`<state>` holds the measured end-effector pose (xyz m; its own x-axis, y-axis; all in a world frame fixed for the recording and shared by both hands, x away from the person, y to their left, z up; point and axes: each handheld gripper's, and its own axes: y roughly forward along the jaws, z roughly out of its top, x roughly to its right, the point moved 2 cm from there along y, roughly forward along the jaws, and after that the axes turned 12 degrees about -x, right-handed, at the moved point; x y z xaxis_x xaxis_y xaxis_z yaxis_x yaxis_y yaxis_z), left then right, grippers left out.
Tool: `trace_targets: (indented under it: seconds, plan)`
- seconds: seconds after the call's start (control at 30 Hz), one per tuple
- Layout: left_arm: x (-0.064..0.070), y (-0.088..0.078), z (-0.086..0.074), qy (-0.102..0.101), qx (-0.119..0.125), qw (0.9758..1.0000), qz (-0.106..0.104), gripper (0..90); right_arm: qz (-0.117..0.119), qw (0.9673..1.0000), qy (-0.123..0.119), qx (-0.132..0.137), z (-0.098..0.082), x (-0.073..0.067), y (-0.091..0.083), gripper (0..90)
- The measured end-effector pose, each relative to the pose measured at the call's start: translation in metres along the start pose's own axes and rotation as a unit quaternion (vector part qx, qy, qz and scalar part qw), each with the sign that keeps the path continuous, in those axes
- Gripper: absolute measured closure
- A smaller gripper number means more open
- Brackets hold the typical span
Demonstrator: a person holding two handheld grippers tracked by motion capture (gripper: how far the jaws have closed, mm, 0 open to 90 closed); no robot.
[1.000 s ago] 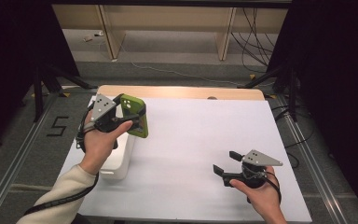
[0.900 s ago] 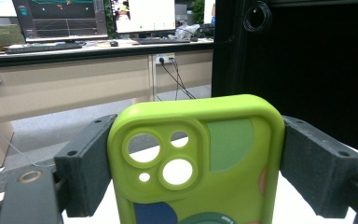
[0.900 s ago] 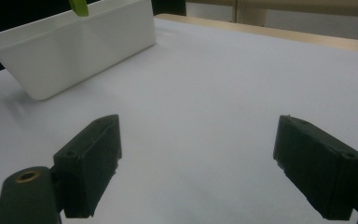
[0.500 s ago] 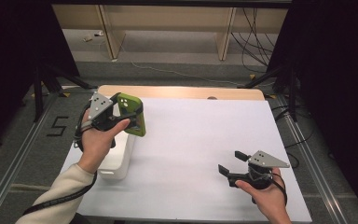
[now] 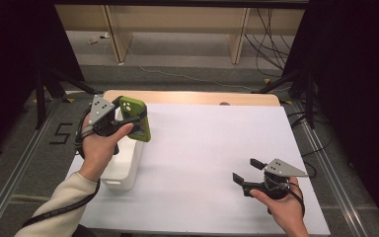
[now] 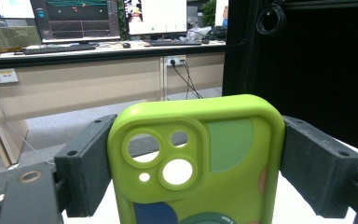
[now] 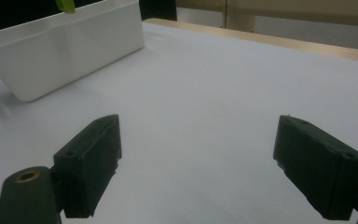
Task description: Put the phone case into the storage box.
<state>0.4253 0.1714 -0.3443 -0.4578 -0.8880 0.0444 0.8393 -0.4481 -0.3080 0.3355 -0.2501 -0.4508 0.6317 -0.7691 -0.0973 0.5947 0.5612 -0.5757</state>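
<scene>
A lime-green phone case with coloured patches hangs upright in the air over the far end of a white bin. My left gripper is shut on it. In the left gripper view both black pads press the sides of the case, whose camera cut-outs face me. My right gripper is low over the white table cover at the front right. It is open, and its pads stand wide apart with nothing between them.
The white bin stands along the table's left edge, and the tip of the green case shows above it. A wooden strip runs along the table's far edge. Black frames, cables and shelving stand beyond.
My left hand has drifted slightly left with the case still in the jaws. The right hand has shifted a little to the right.
</scene>
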Motion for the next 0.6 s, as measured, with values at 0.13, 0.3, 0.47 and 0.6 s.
trace_targets:
  seconds: [0.13,0.3,0.47,0.6]
  plan:
    - [-0.002,-0.001,0.001,-0.001,0.001,1.0000,0.003,16.4,-0.001,1.0000,-0.001,0.001,0.000,0.000,0.000,16.3]
    - [-0.006,-0.002,0.002,-0.004,0.005,1.0000,0.007,16.4,-0.001,1.0000,0.000,0.003,0.000,0.001,0.000,16.3]
    - [-0.009,-0.003,0.003,-0.005,0.005,0.9999,0.011,16.4,0.000,1.0000,-0.002,0.004,0.000,0.001,0.001,16.2]
    - [-0.011,-0.003,0.003,-0.006,0.003,0.9999,0.011,16.4,-0.001,1.0000,-0.002,0.006,0.000,0.001,0.001,16.3]
